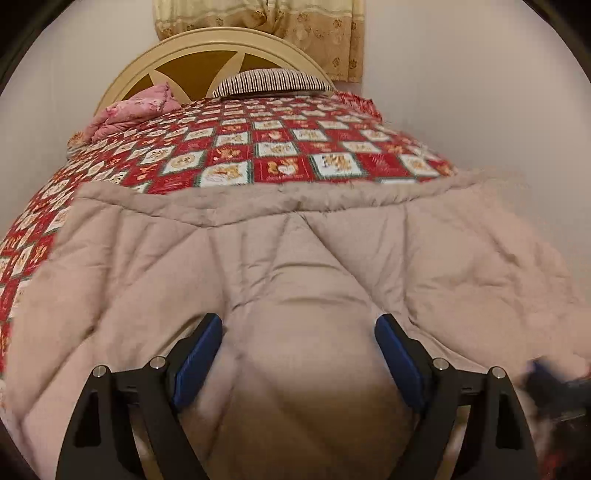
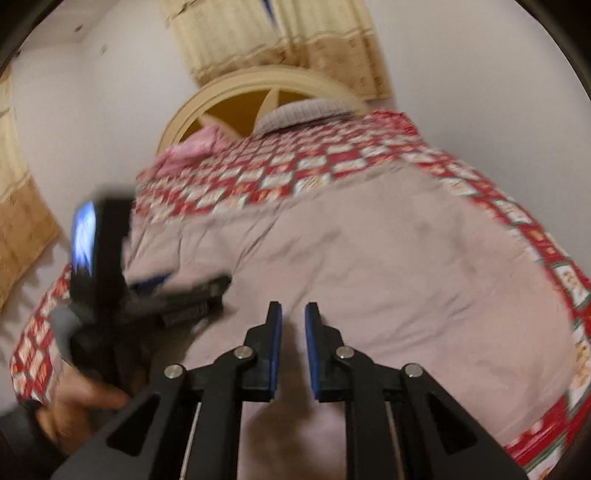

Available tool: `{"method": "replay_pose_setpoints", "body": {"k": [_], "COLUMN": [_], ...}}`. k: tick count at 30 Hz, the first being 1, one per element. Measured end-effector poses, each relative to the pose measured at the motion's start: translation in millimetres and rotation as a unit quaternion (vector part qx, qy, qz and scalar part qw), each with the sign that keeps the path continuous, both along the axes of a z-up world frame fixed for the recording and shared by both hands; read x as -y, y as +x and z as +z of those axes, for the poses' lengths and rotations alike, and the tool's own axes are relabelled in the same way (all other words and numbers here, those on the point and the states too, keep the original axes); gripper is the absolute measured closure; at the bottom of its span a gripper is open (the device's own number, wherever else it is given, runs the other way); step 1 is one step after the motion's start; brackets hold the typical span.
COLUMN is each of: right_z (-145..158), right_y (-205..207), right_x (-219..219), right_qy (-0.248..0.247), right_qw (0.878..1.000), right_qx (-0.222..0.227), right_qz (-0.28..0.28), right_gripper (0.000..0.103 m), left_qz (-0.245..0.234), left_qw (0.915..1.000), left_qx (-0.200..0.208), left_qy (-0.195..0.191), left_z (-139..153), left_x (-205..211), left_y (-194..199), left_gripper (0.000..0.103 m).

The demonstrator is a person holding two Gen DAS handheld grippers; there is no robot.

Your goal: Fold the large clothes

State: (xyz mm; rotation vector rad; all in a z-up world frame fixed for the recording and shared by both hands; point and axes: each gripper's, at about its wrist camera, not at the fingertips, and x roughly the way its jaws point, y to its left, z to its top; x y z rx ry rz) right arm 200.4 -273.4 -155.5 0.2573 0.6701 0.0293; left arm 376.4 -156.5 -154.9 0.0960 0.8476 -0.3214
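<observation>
A large beige quilted garment (image 1: 295, 258) lies spread over the near half of the bed; it also shows in the right wrist view (image 2: 388, 258). My left gripper (image 1: 298, 325) is open, its blue pads wide apart just above a puffed fold of the beige cloth. My right gripper (image 2: 293, 314) has its jaws close together with a narrow gap, over the garment's near edge; I see no cloth clamped between them. The left gripper (image 2: 177, 295) and the hand holding it show blurred at the left of the right wrist view.
The bed has a red and white checked bedspread (image 1: 277, 147). A striped pillow (image 1: 273, 83) and a pink folded cloth (image 1: 136, 110) lie by the cream headboard (image 1: 207, 48). A patterned curtain (image 1: 295, 22) hangs behind. White walls stand on both sides.
</observation>
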Motion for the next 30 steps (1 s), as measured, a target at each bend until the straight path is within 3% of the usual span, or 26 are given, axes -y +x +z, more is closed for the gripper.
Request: {"method": "replay_pose_setpoints", "body": {"k": [4,8,12,16,19,22,24,28,30], "right_z": [-37,-43,-41,-41,-42,-42,-41,-41,-41], "right_y": [7,10,9,13,11,11,10,10,10], "right_x": [-11,-1,-4,-2,-1,0,0,-1,-1], "right_qy": [-0.029,0.004,-0.006,-0.003,0.004,0.005,0.003,0.001,-0.001], "right_qw": [0.999,1.000,0.999,1.000,1.000,1.000,1.000,1.000,1.000], "right_qx": [-0.020,-0.030,-0.031,-0.031,-0.029,-0.028,-0.027,-0.029,-0.029], "right_qz": [0.005,0.008,0.005,0.006,0.006,0.006,0.006,0.006,0.005], "right_gripper": [0.087,0.087,0.087,0.087,0.087,0.087,0.087,0.087,0.087], "left_qz": [0.022,0.076,0.153,0.232,0.249,0.247,0.235,0.237,0.245], "left_qw": [0.9990,0.9927,0.9766,0.9496,0.9341,0.9321,0.9256,0.9234,0.9160], "left_qx": [0.017,0.035,0.044,0.026,-0.004,-0.043,-0.074,-0.057,-0.065], "left_qy": [-0.036,-0.087,-0.145,-0.209,-0.256,-0.262,-0.287,-0.296,-0.311], "left_z": [30,38,28,11,-5,-20,-34,-33,-35], "left_x": [-49,-113,-170,-208,-209,-198,-191,-177,-174], "left_y": [-37,-85,-125,-157,-162,-157,-149,-132,-122], "left_gripper": [0.018,0.018,0.018,0.018,0.018,0.018,0.017,0.013,0.009]}}
